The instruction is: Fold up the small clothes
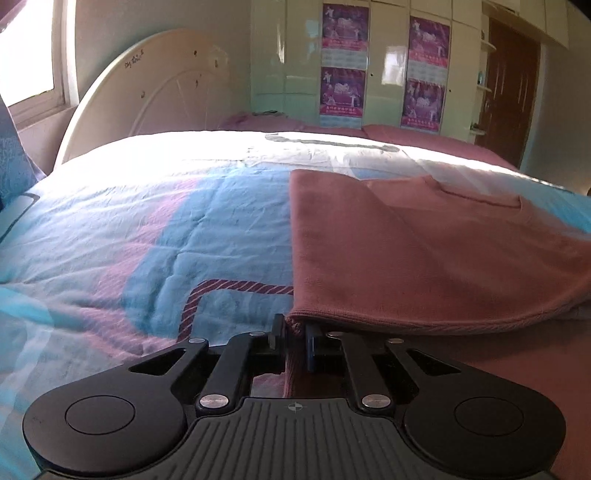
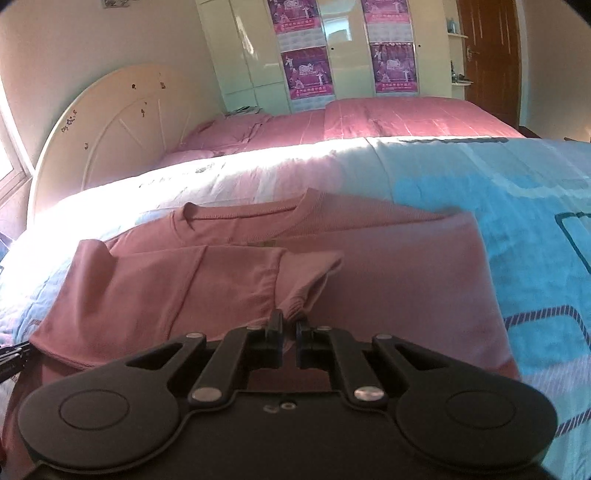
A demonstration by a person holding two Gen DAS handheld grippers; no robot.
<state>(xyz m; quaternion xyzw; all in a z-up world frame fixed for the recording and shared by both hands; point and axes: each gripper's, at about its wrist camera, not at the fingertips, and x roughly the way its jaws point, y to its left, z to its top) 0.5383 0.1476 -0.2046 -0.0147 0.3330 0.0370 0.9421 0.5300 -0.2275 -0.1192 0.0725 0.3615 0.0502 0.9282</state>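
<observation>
A pink sweater (image 1: 424, 251) lies spread on the bed, over a quilt (image 1: 147, 229) patterned in blue, pink and white with a dark rope-like line running across it. The left hand-held gripper (image 1: 294, 332) sits at the sweater's near corner, its jaws drawn almost together and pinching the hem edge right at its tips; the rest of the garment stretches away ahead of it and off to its right. The right hand-held gripper (image 2: 290, 325) is likewise closed down tight, with the ribbed cuff of a sleeve (image 2: 306, 280) caught between its tips. That sleeve lies folded over the body of the sweater, and the neckline sits farther ahead of this gripper, toward the pillows.

Beyond both grippers, sunlight washes out the far part of the quilt, so the pattern there is hard to read. Past that lies a pink bedspread (image 2: 388, 118) and what look like pink pillows. A cream, arched headboard (image 2: 110, 122) stands ahead and to the left. Glossy pale wardrobe doors (image 1: 295, 62) carrying purple posters (image 1: 345, 27) fill the far wall, with a brown door (image 2: 487, 55) at the right.
</observation>
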